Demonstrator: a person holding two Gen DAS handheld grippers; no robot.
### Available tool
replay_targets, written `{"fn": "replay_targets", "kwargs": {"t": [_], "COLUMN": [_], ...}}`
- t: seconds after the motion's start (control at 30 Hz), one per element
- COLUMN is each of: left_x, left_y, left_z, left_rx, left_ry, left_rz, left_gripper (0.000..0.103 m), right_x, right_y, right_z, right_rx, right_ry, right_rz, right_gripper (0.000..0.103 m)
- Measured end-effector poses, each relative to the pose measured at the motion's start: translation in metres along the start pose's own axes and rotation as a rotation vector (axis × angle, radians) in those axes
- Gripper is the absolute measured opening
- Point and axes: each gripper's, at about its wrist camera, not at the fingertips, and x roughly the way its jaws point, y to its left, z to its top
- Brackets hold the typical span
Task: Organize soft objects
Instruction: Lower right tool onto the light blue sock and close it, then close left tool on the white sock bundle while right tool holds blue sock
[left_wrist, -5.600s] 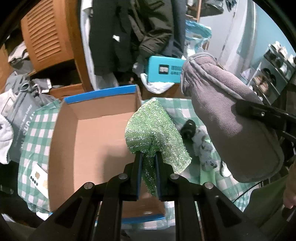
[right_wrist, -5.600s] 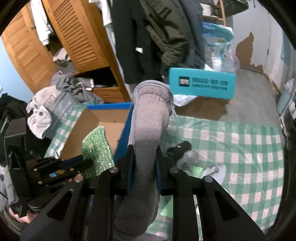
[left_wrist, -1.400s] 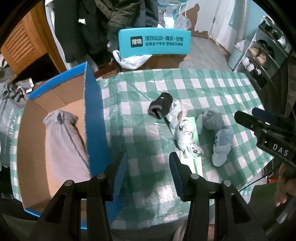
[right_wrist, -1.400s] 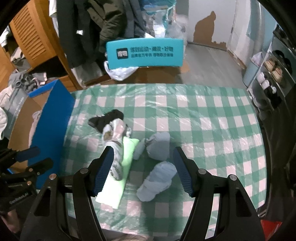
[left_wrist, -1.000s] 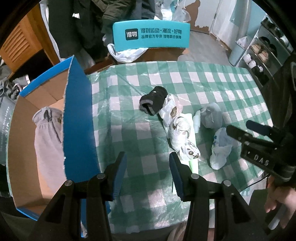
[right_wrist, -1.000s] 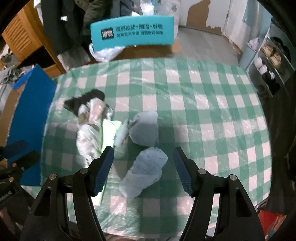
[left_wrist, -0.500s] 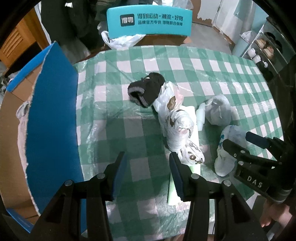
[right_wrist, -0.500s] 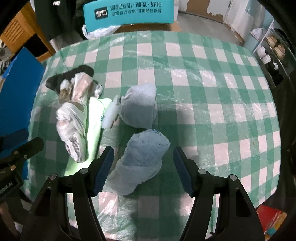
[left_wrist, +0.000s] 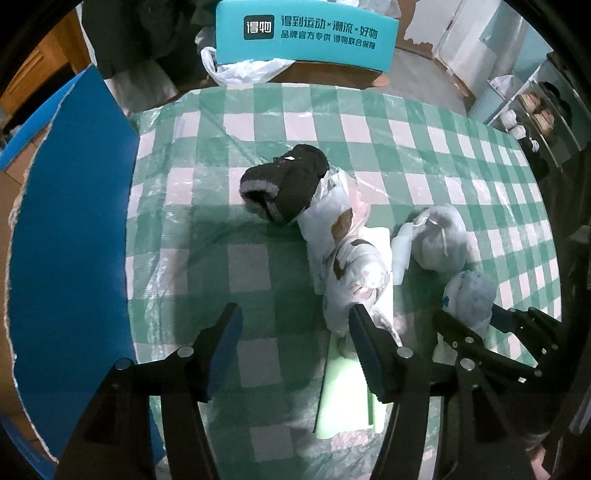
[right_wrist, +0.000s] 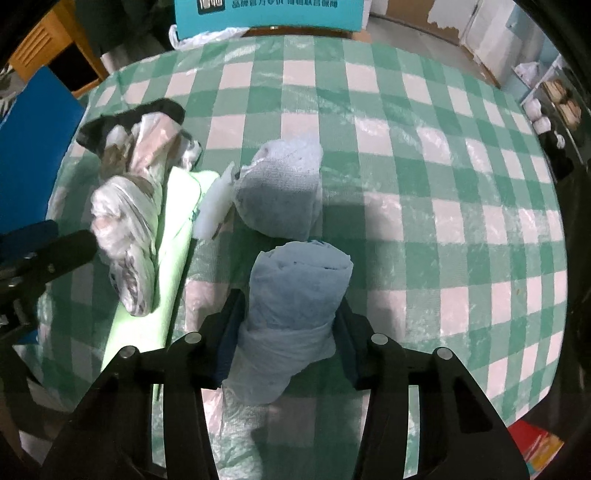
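Both grippers descended; right fingers (right_wrist: 236, 332) closed around blue roll (right_wrist: 295, 306).

A lived-in home room, cluttered. The counter wears a green checked cloth (left_wrist: 258, 122) under clear plastic; dark coats (left_wrist: 147, 37) hang at upper left beside a louvred wooden door (right_wrist: 40, 48). A shoe rack (left_wrist: 543, 110) stands at upper right, with peeling wall paint (right_wrist: 454, 14) above.
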Motion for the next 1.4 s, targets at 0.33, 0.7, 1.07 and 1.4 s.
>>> {"fn": "replay_targets", "kwargs": {"t": [0.33, 0.7, 1.07, 1.4], "left_x": [0.008, 0.005, 0.023, 0.025], "left_y": [-0.009, -0.018, -0.025, -0.034], "left_z": [0.014, 0.013, 0.022, 0.019], "left_rx": [-0.013, -0.025, 0.000, 0.036], "left_ry": [0.010, 0.016, 0.027, 0.048], "left_rz": [-0.027, -0.057, -0.076, -0.109], "left_gripper": [0.067, 0.067, 0.067, 0.039], "right_x": [-0.019, -0.028, -0.035, -0.037], "right_y": [-0.009, -0.019, -0.017, -0.022], "right_z": [0.011, 0.013, 0.017, 0.018], "right_rx": [0.037, 0.075, 0.062, 0.075], "right_ry": [-0.060, -0.073, -0.095, -0.096], "right_rz": [0.018, 0.025, 0.026, 0.031], "right_gripper": [0.046, 0.046, 0.046, 0.046]}}
